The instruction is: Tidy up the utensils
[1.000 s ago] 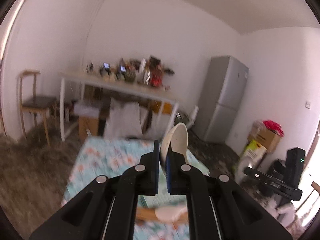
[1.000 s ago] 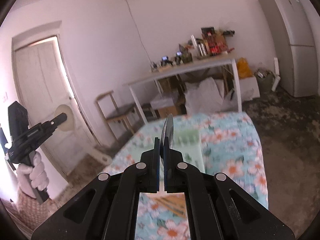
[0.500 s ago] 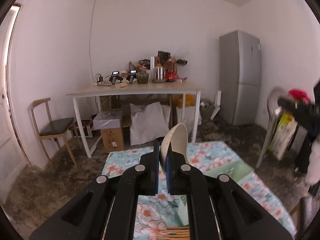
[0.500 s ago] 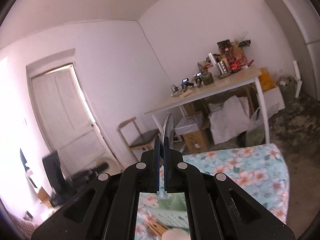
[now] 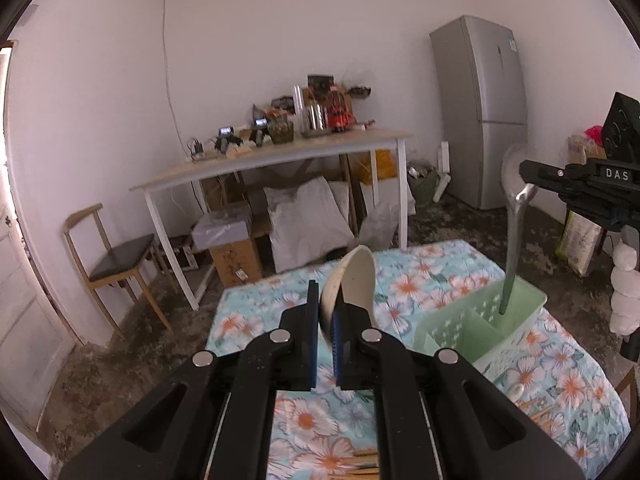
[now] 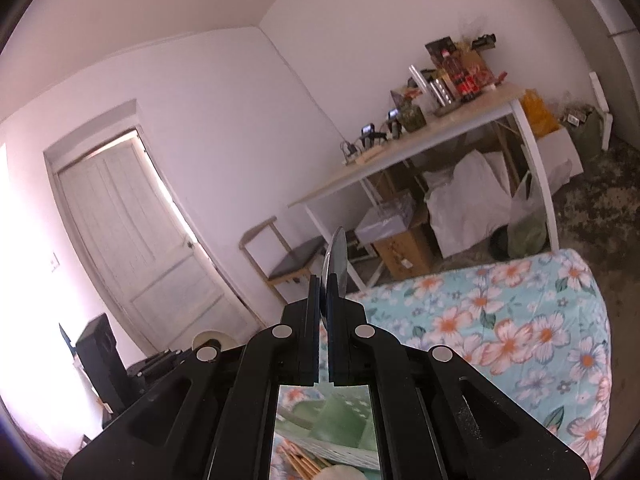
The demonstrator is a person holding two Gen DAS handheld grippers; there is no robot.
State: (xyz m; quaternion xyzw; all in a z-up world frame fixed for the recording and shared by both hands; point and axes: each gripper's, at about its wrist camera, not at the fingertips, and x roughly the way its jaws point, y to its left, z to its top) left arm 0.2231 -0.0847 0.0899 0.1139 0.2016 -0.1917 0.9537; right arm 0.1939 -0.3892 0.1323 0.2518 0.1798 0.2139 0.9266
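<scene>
My left claw (image 5: 325, 320) is clamped on a white ceramic spoon (image 5: 352, 280) and my right claw (image 6: 324, 308) on a metal spoon (image 5: 514, 216) whose handle dips into the green basket (image 5: 460, 332), while chopsticks (image 5: 360, 466) beside that basket remain unsorted.

2 grippers: left gripper (image 5: 325, 320), right gripper (image 6: 324, 320). 1 white ceramic spoon (image 5: 352, 280). 1 metal spoon (image 5: 514, 216). 1 green basket (image 5: 516, 320). 1 chopstick bundle (image 6: 300, 460). 1 fridge (image 5: 480, 108). 1 chair (image 5: 116, 252).
</scene>
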